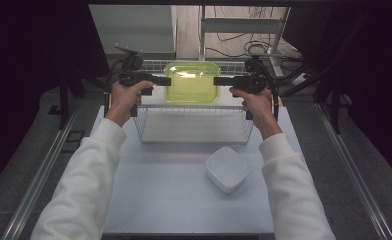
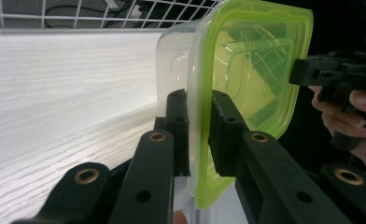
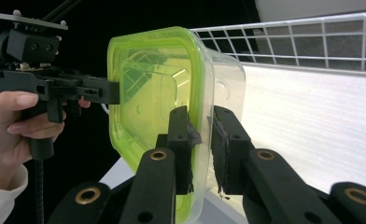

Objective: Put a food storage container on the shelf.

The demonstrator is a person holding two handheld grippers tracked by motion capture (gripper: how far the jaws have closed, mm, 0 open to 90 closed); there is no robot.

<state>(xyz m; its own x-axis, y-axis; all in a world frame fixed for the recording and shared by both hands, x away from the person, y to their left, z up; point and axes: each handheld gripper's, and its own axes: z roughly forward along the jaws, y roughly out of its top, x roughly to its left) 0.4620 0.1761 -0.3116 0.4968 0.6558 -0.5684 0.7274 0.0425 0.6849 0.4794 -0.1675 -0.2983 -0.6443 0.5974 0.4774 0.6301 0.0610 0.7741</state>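
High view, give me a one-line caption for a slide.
Two hand-held tongs, left and right, grip opposite edges of a green-lidded clear container above a white wire basket.

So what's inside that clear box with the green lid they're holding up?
Through the green lid the clear box looks empty: just its moulded base and the wire basket behind. The strip of rim under the jaws of the left gripper and right gripper is covered.

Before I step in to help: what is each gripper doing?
Left gripper: shut on the green-lidded container.
Right gripper: shut on its opposite rim.
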